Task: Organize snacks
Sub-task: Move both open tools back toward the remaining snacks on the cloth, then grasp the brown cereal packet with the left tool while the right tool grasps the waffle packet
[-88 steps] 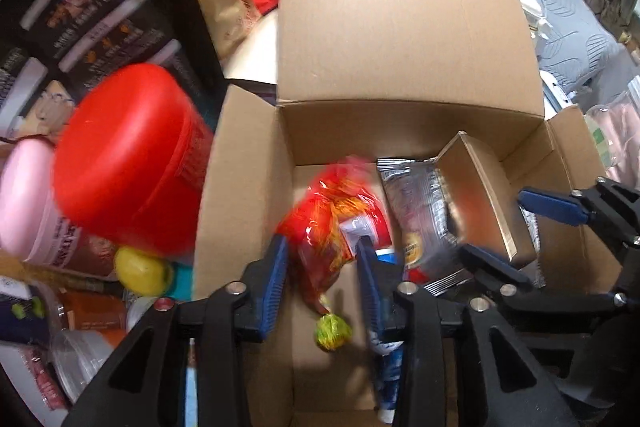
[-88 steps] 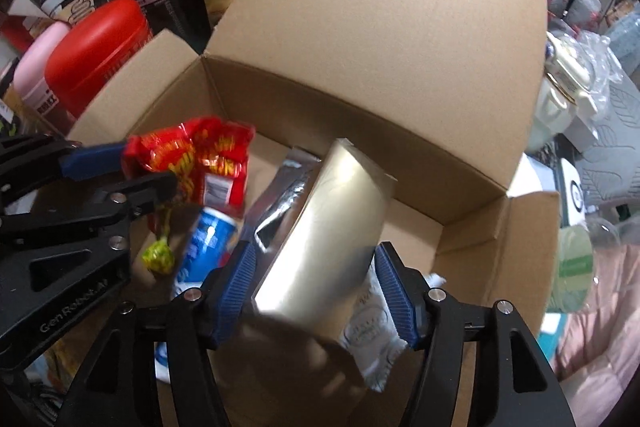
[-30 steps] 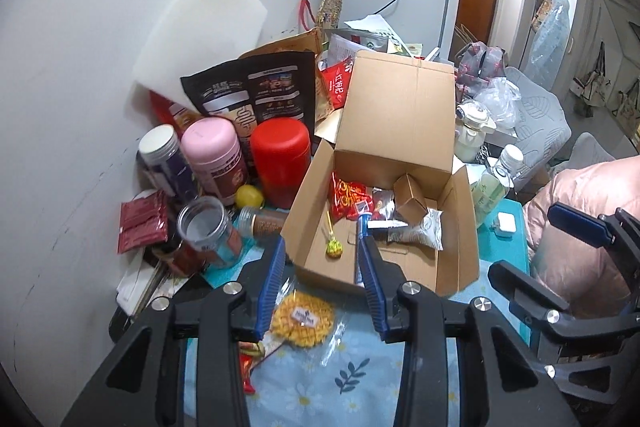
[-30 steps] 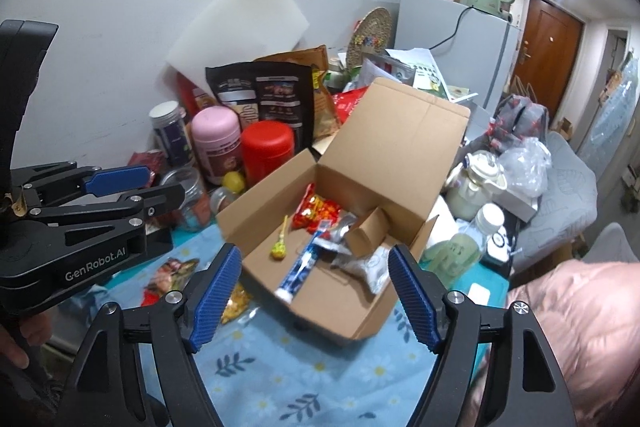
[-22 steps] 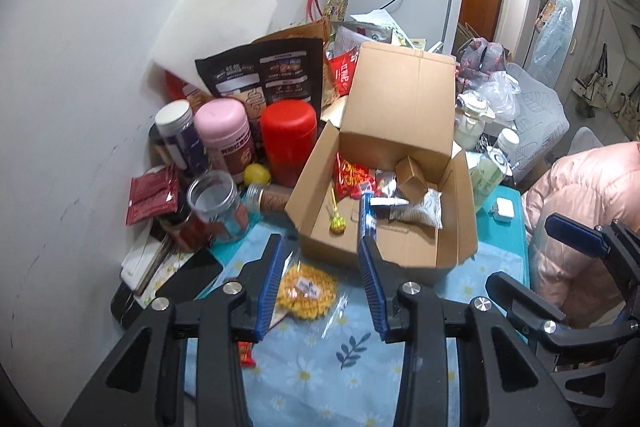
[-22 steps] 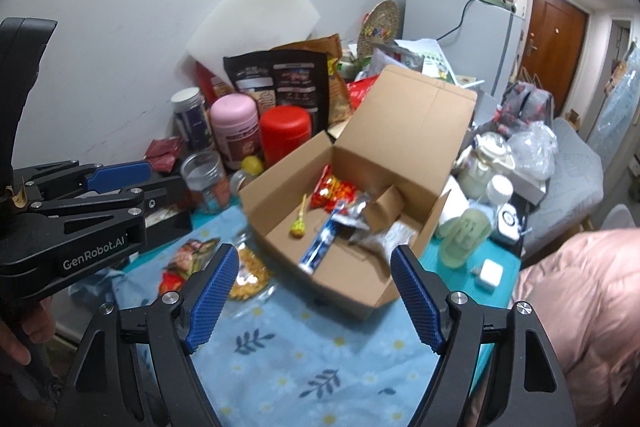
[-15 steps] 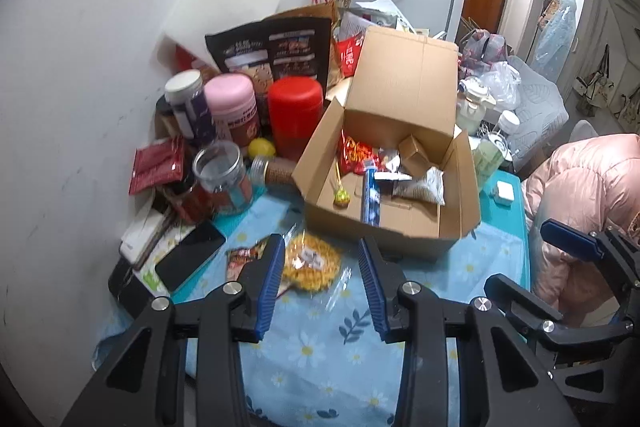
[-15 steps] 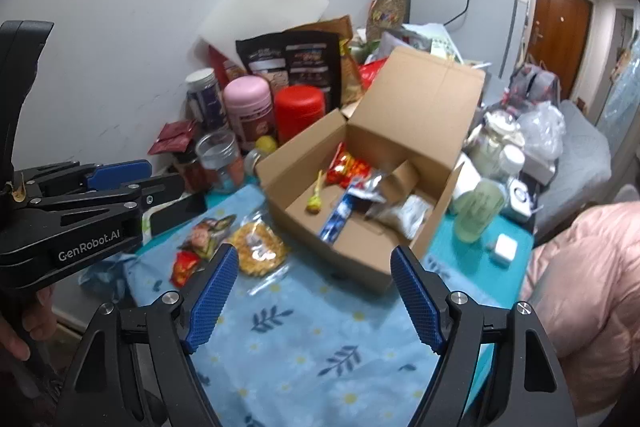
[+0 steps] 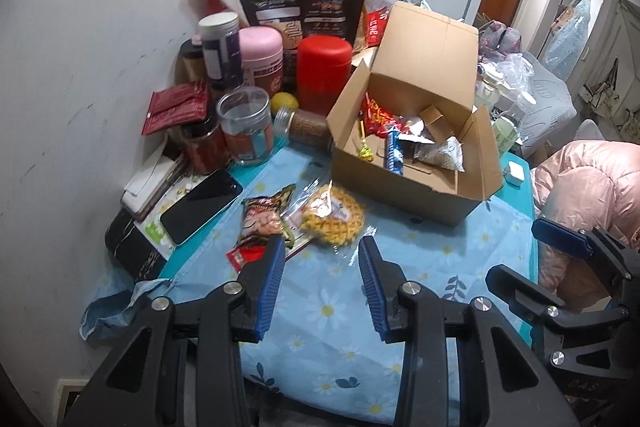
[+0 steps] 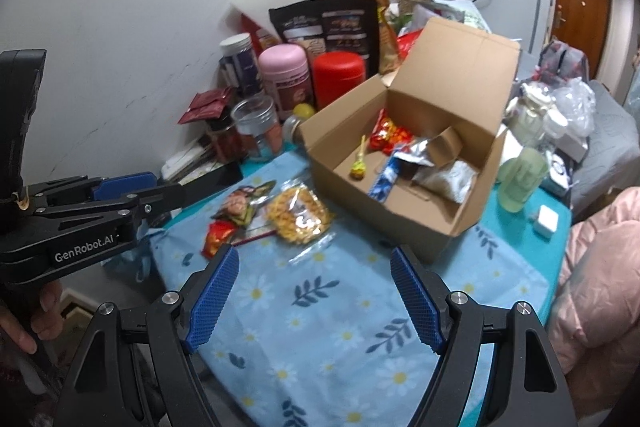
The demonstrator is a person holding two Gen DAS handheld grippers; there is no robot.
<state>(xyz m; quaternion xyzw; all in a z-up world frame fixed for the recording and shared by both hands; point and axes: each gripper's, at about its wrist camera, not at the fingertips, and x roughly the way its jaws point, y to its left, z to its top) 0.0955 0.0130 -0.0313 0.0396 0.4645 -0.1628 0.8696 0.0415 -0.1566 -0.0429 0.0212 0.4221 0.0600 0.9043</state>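
An open cardboard box (image 9: 400, 187) (image 10: 380, 215) stands on the blue flowered cloth. It holds a red snack bag (image 9: 378, 117), a lollipop (image 10: 357, 169), a blue wrapper (image 9: 393, 151), silver packets and a small brown box. In front of it lie a round yellow snack in clear wrap (image 9: 332, 215) (image 10: 298, 213), a peanut packet (image 9: 260, 219) (image 10: 240, 205) and a small red packet (image 10: 218, 233). My left gripper (image 9: 322, 247) (image 10: 168, 185) hangs open and empty just short of these loose packets. My right gripper (image 10: 315, 253) (image 9: 524, 251) stands wide open over bare cloth.
Against the wall stand a red canister (image 9: 324, 67), a pink canister (image 9: 262, 57), jars and a black bag (image 9: 304, 7). A phone (image 9: 202, 205) lies at the left. A green bottle (image 10: 520, 179) and white charger (image 10: 546, 221) sit right of the box. A pink jacket (image 9: 588, 179) fills the right.
Both grippers, which held a red bag and a gold box inside the carton, now stand empty, drawn back and lower. The loose packets on the cloth have come into view.
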